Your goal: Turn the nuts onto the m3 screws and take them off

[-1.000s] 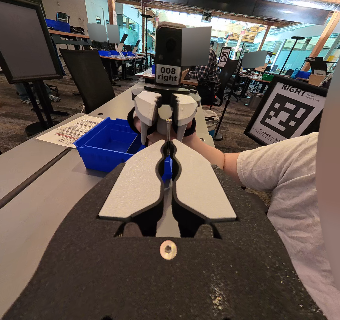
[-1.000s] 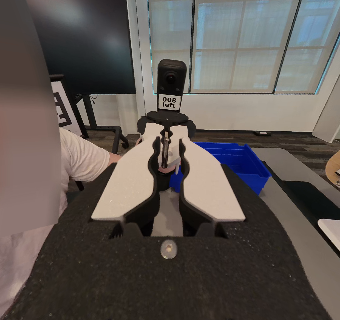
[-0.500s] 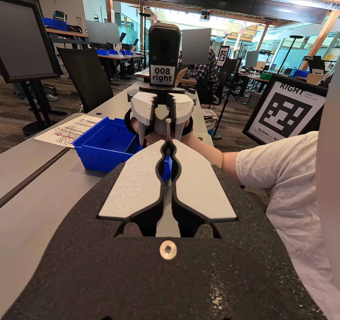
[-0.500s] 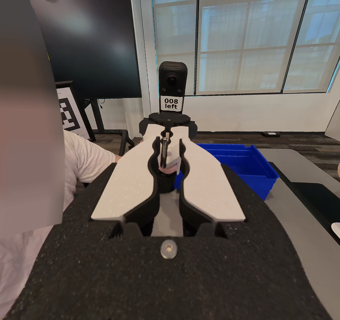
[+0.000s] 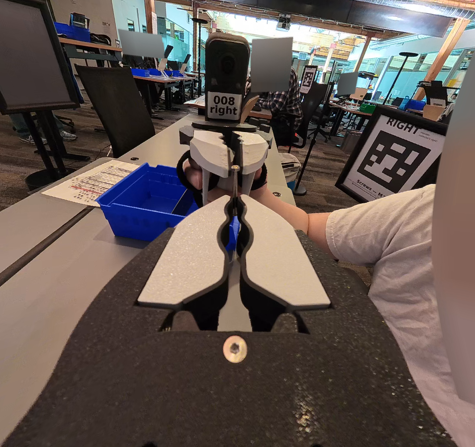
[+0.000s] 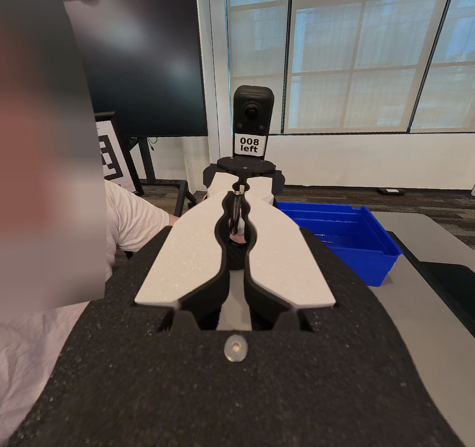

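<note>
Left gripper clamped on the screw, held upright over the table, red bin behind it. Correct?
One error: the bin is blue, not red, as the left wrist view shows. The rest holds: the left gripper is shut on the screw, which stands upright over the table, with the bin behind it.

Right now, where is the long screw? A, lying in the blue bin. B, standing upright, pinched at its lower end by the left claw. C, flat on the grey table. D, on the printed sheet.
B: the screw stands upright with its lower end pinched in the closed tips of the left claw, above the blue bin.
</note>
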